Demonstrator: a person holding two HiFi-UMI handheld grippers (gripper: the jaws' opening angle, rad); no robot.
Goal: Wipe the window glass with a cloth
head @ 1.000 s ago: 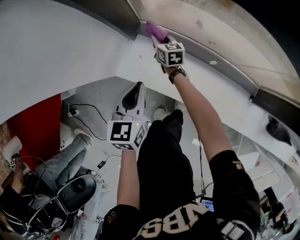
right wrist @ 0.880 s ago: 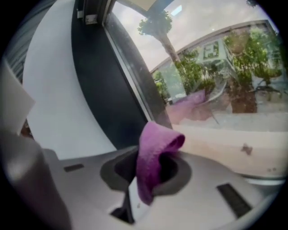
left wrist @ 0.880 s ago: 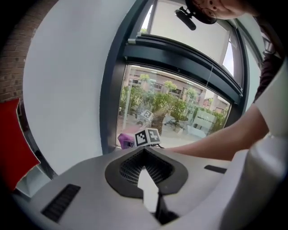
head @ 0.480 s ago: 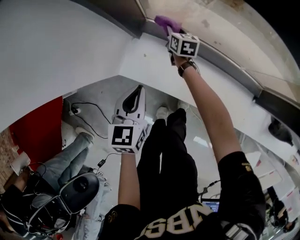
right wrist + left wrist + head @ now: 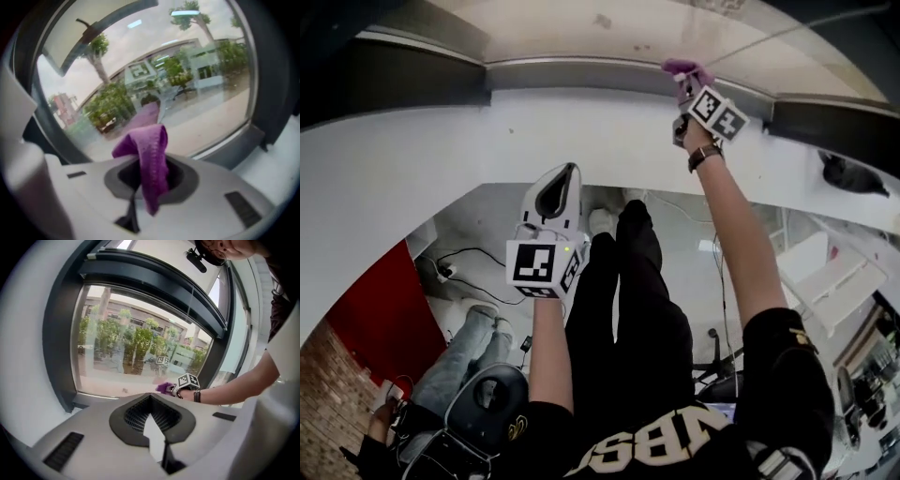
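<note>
Cloth at glass, low edge

Right gripper (image 5: 149, 185) jaws pinch purple cloth (image 5: 151, 150). Its free fold stands just ahead of the tips, at window glass (image 5: 197, 79), above bottom frame (image 5: 236, 143). Left gripper (image 5: 155, 439) well behind, jaws pressed together, nothing between.

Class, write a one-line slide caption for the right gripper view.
Right gripper shut on a purple cloth, raised close to the window glass.

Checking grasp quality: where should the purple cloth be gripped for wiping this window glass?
Pinch its bunched fold, as the right gripper does, coming from the room side. The purple cloth then bulges past the gripper tips toward the window glass, probably giving a soft wiping wad.
</note>
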